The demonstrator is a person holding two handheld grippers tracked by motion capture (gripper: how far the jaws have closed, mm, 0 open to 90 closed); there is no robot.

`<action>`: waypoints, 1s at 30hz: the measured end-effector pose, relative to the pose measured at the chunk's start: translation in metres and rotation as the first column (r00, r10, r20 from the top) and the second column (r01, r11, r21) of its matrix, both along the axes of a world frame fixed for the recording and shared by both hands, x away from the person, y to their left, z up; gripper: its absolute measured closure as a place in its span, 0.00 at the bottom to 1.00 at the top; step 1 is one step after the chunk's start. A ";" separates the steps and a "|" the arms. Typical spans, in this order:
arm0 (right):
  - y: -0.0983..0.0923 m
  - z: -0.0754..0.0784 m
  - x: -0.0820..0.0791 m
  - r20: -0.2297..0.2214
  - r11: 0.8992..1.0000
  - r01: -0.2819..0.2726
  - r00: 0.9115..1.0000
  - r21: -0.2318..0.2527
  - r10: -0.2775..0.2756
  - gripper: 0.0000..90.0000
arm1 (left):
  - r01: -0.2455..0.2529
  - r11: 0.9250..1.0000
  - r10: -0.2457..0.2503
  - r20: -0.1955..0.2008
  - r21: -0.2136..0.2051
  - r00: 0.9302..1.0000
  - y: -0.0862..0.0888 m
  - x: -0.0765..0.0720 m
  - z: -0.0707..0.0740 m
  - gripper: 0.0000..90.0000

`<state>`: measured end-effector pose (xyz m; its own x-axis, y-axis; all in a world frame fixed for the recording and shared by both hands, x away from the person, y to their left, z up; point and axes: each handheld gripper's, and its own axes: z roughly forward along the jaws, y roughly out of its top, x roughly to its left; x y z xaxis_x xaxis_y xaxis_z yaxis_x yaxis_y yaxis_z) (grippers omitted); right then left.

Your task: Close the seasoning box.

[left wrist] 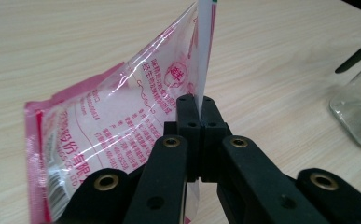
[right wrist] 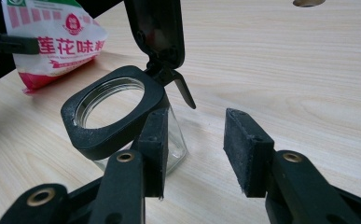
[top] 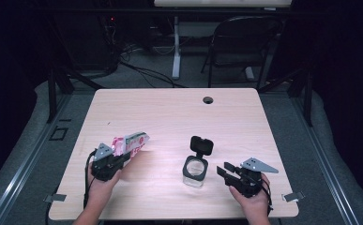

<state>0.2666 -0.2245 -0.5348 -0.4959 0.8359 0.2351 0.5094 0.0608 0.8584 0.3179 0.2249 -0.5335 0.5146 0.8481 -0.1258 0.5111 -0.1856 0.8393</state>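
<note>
Sachet (top: pixel 131 142) slants up-right from left gripper (top: pixel 123 158); edge pinched.

i can't read the small red print on the clear pink-edged plastic packet (left wrist: pixel 117 135); my left tongs (left wrist: pixel 198 105) hide its lower edge.

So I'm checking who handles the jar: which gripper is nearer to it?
Right. The right gripper sits just beside the jar, jaws open, not touching; the left gripper is across the table, clamped on the packet.
</note>
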 end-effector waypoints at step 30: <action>-0.004 0.000 0.001 0.002 1.000 0.002 1.000 0.012 -0.002 0.67 | -0.126 0.991 0.121 0.127 0.032 0.984 0.049 0.013 0.074 1.00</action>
<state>0.2672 -0.2285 -0.5351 -0.4948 0.8340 0.2442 0.5076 0.0494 0.8602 0.3313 0.2734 -0.4599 0.4151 0.9092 -0.0317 0.4237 -0.1624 0.8911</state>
